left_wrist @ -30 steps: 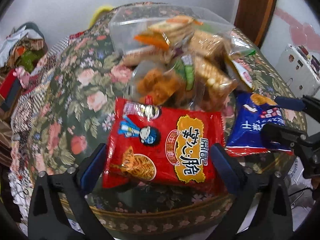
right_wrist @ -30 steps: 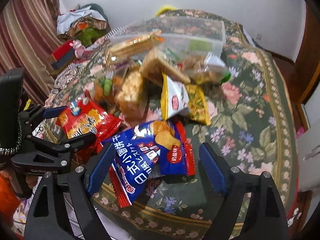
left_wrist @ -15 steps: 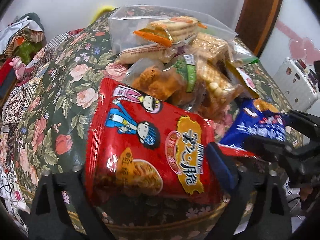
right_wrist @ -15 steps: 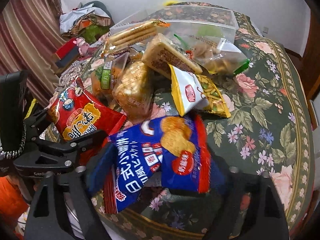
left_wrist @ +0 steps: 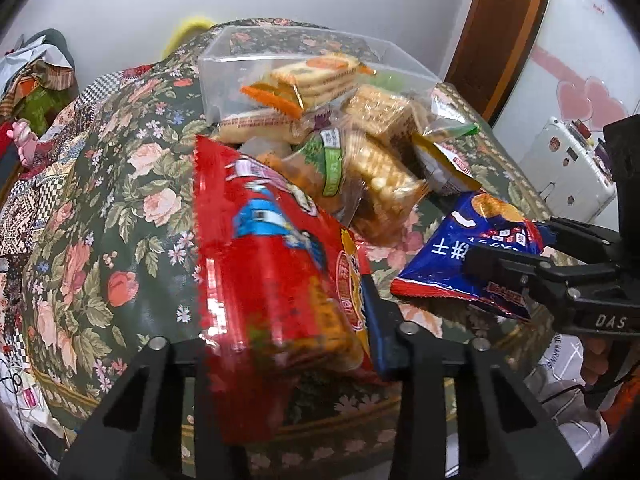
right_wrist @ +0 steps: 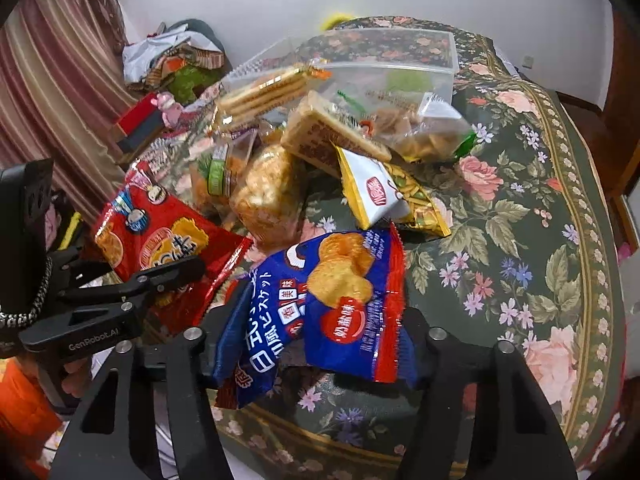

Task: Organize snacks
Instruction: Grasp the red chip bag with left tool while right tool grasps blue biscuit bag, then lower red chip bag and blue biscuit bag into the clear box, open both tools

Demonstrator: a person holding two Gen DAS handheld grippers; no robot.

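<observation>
A red snack bag [left_wrist: 272,264] stands tilted up off the flowered table [left_wrist: 100,220]. It sits between the jaws of my left gripper [left_wrist: 288,320], which are closing and pressing on it. A blue snack bag [right_wrist: 332,292] is crumpled between the jaws of my right gripper [right_wrist: 316,328], which are closing on it too. The two bags hang side by side at the table's near edge. From the right wrist, the left gripper [right_wrist: 168,276] shows holding the red bag [right_wrist: 148,232]. Behind them lies a pile of cracker packs [left_wrist: 316,76] against a clear plastic box [right_wrist: 400,48].
A yellow and white packet [right_wrist: 372,196] lies just behind the blue bag. The flowered cloth [right_wrist: 520,220] is bare to the right. A striped curtain [right_wrist: 48,80] and heaped clutter [right_wrist: 176,64] stand beyond the table's left side. A white case [left_wrist: 568,164] sits by the wooden door frame [left_wrist: 504,32].
Both pairs of jaws have closed inward onto their bags. The red bag went from lying flat to tilted up and squeezed. The blue bag has crumpled and risen off the cloth.
</observation>
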